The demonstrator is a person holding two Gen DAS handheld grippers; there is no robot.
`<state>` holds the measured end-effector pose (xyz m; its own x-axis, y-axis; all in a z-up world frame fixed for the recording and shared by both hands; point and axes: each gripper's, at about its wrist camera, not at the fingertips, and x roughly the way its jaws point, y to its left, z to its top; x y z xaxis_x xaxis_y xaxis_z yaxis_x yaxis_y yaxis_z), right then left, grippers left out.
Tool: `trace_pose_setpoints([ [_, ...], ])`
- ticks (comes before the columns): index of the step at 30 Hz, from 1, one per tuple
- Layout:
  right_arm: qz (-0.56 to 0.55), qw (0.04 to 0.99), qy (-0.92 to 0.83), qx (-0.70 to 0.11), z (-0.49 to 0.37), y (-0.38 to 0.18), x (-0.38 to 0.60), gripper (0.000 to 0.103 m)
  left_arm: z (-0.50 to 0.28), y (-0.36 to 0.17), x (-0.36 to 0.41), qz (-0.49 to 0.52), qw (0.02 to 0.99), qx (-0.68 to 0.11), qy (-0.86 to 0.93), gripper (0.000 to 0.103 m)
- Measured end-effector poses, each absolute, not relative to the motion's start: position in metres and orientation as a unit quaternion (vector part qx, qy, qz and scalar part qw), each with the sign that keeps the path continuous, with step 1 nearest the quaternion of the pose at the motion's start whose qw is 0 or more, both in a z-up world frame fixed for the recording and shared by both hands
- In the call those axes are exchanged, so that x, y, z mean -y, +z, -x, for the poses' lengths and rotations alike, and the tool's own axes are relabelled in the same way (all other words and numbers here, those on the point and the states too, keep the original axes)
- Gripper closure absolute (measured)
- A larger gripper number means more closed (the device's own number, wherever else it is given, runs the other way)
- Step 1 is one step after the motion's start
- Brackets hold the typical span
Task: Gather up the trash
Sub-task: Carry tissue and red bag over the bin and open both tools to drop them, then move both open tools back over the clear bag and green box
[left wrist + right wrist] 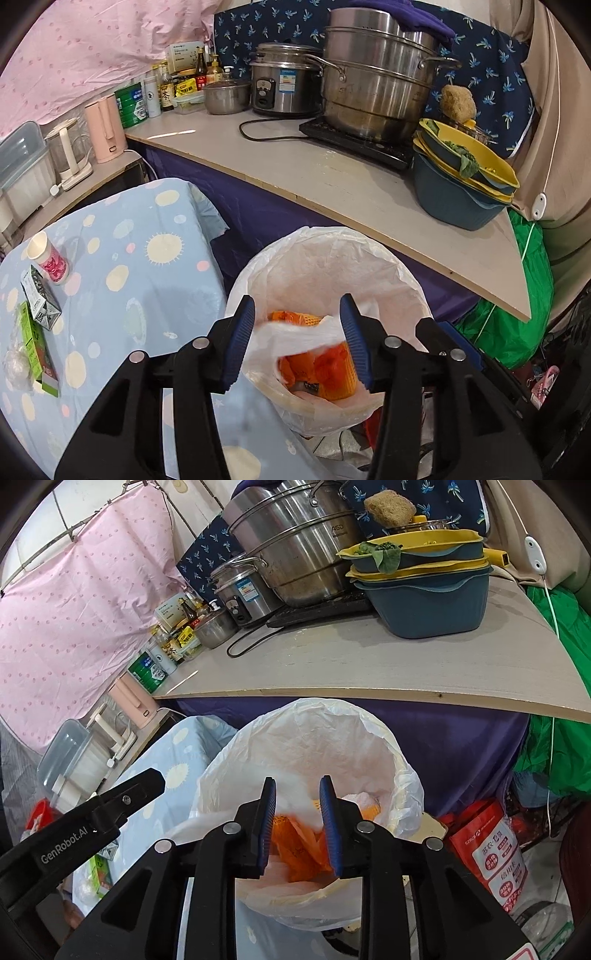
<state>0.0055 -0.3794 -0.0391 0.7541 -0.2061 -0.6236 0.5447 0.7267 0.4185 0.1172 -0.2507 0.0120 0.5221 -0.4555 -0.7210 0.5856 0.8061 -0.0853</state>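
Note:
A trash bin lined with a white plastic bag (332, 258) stands beside the blue-clothed table (155, 280); it holds orange wrappers (325, 365) and a blurred white piece of trash (291, 338). My left gripper (299, 339) is open above the bin, the white piece between its fingers and apart from them. My right gripper (297, 825) is open and empty above the same bin (314, 746), over orange trash (295, 853). On the table lie a paper cup (48, 260), a grey carton (40, 299), a green box (35, 347) and crumpled clear plastic (16, 365).
A counter (332, 177) behind the bin carries steel pots (376, 74), a rice cooker (284, 85), stacked blue and yellow basins (461, 184) and bottles. A green bag (517, 314) and a red sack (487, 853) sit on the floor at right. The left gripper's arm (74, 834) shows in the right wrist view.

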Motion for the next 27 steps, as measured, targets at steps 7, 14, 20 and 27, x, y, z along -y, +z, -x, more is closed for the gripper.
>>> trace_pose_setpoints([
  [7,-0.302,0.888,-0.21,-0.275,-0.004,-0.035,0.374,0.072,-0.119,0.015,0.244,-0.079,0.87,-0.386,-0.295,0.056],
  [14,-0.296,0.891,-0.207,-0.275,-0.005,-0.029,0.367,0.072,-0.119,0.021,0.235,-0.072,0.873,-0.382,-0.294,0.056],
  [20,-0.288,0.895,-0.202,-0.274,-0.007,-0.022,0.356,0.072,-0.121,0.025,0.223,-0.064,0.875,-0.384,-0.289,0.056],
  [27,-0.276,0.901,-0.186,-0.277,-0.015,-0.016,0.335,0.071,-0.129,0.027,0.193,-0.052,0.882,-0.387,-0.263,0.048],
])
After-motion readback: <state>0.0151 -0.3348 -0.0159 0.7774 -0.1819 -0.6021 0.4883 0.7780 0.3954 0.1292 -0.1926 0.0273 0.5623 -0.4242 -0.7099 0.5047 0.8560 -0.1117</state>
